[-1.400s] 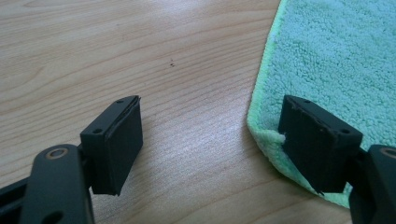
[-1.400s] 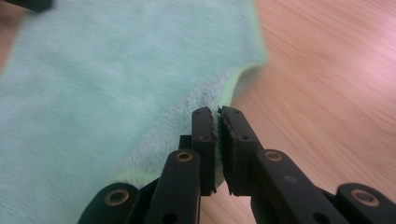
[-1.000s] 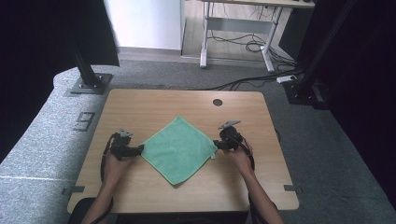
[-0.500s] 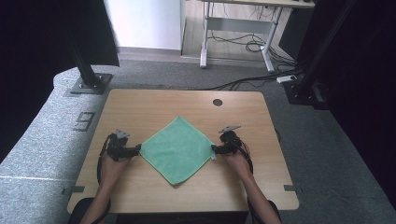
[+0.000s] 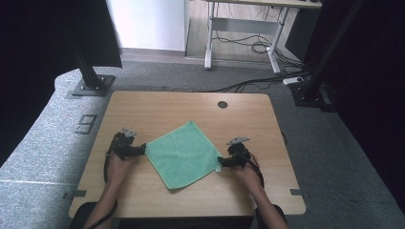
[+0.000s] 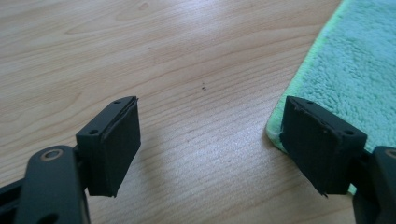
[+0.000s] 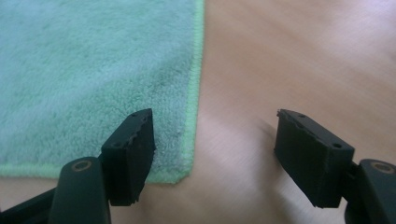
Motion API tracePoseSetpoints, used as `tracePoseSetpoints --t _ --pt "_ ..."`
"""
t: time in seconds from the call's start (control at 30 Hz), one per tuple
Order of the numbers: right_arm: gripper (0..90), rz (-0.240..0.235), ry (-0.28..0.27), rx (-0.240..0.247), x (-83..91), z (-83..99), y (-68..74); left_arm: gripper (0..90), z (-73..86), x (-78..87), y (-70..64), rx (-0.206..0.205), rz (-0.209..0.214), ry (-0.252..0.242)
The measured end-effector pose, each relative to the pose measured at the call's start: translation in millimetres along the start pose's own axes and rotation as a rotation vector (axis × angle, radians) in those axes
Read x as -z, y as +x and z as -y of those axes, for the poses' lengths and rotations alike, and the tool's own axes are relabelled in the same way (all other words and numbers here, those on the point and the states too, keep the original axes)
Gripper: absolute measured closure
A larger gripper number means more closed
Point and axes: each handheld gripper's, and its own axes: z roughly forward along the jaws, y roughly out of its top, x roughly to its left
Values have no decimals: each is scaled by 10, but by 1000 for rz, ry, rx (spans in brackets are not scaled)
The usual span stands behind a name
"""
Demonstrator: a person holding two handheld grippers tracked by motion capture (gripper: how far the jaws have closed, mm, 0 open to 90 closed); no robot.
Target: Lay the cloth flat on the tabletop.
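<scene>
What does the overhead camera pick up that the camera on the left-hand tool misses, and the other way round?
The high view takes in the whole green cloth lying flat, cornerwise, on the table, with the left gripper and right gripper at opposite corners, both forearms, and the grey floor and desk legs beyond. The left gripper view gives the close detail: the jaws stand apart, one pad over the cloth's corner, plus the towelling's pile and the wood grain. Both show cloth, table and left gripper.

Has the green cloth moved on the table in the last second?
No. The green cloth lies in the same spot below the table's round hole.
</scene>
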Motion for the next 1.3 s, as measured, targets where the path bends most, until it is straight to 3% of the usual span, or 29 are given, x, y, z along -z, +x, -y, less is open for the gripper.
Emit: tracePoseSetpoints --t 0.03,0.17,0.3,0.5,0.63,0.87,1.07,1.3 --pt "282 -4 -1 7 20 25 32 197 -4 34 -17 -3 7 -6" --pt "277 -40 28 58 133 75 160 145 1 219 -187 -17 105 -13" --pt "253 -33 -20 27 134 -66 73 140 129 342 -432 -68 158 19" --pt "222 -12 -19 19 -184 -339 -56 127 286 396 -677 -124 160 57" --pt "212 9 -1 41 -301 -346 -38 102 251 365 -672 -145 114 55" --pt "181 9 5 37 -174 -195 -19 48 53 171 -612 -155 80 65" --pt "170 25 13 38 -26 -29 16 36 -148 -42 -560 -150 114 71" --pt "148 39 16 17 7 15 17 30 -268 -198 -491 -122 153 66"
